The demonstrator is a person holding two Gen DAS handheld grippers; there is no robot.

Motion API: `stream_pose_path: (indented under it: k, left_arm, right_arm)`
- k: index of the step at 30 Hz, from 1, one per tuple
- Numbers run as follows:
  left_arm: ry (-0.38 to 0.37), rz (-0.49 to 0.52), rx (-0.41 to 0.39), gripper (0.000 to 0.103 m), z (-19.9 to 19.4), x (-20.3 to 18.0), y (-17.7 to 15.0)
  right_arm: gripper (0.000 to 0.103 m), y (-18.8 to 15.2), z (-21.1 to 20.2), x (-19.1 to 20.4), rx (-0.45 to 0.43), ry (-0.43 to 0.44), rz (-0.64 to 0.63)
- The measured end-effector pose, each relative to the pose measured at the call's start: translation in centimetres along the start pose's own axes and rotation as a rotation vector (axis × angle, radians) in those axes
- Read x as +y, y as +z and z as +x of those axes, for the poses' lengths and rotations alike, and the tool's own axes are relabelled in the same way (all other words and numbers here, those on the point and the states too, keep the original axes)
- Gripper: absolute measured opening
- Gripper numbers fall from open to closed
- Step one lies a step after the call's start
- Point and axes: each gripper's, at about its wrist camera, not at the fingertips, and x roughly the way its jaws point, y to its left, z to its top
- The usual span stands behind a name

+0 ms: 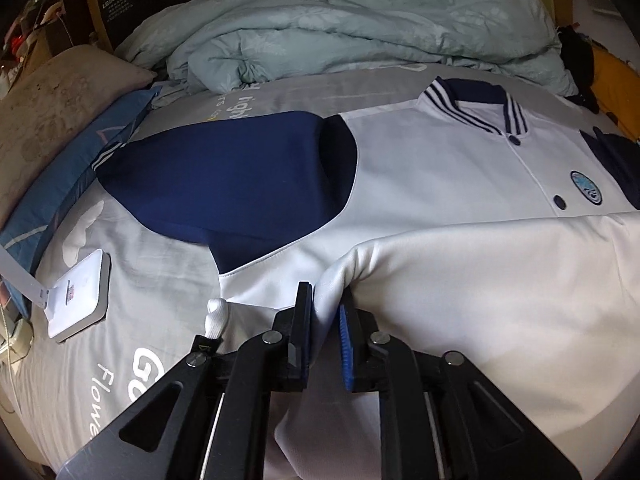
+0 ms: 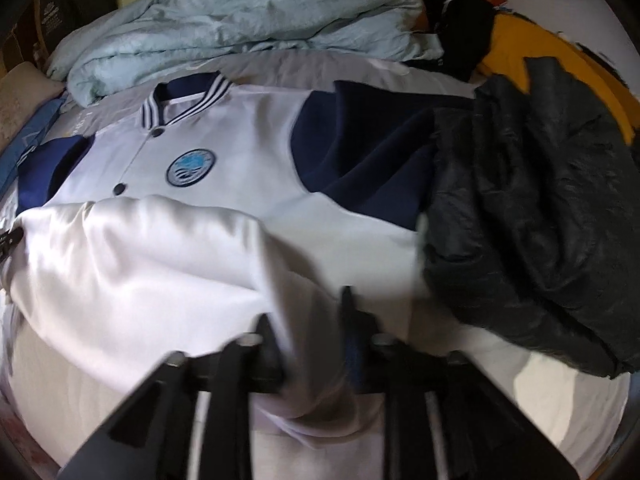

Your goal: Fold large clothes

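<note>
A white baseball jacket with navy sleeves, a striped collar and a round badge lies front up on the bed. Its lower hem is lifted and folded up toward the chest. My left gripper is shut on the white hem fabric at the jacket's left side. In the right wrist view the jacket shows with its badge. My right gripper is shut on the white hem at the right side; this view is blurred.
A pale blue duvet is bunched at the back of the bed. A white power bank with a cable lies at the left on the grey sheet. A dark padded jacket and a yellow garment lie at the right.
</note>
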Motion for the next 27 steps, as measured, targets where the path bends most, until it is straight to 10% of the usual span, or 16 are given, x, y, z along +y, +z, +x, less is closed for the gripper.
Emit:
stream_pose_path:
  k: [5, 11, 16, 22, 27]
  left_arm:
    - [-0.080, -0.117, -0.058, 0.061, -3.4, 2.1, -0.7]
    - [-0.061, -0.151, -0.140, 0.075, -8.5, 3.9, -1.3]
    - [0.150, -0.046, -0.141, 0.085, -9.7, 3.1, -2.5]
    - [0.141, -0.100, -0.017, 0.089, -6.8, 4.4, -3.3]
    - [0.078, -0.213, 0.020, 0.089, -4.8, 6.8, -3.0]
  right_arm:
    - [0.054, -0.2, -3.1, -0.4, -0.117, 0.060, 0.027]
    - [0.077, -1.2, -7.2, 0.9, -0.282, 0.091, -0.018]
    - [0.078, -2.1, -6.3, 2.3, -0.172, 0.128, -0.045]
    - [0.077, -2.3, -5.7, 2.4, -0.168, 0.035, -0.055]
    - [0.053, -1.8, -4.9, 0.2, -0.152, 0.068, 0.001]
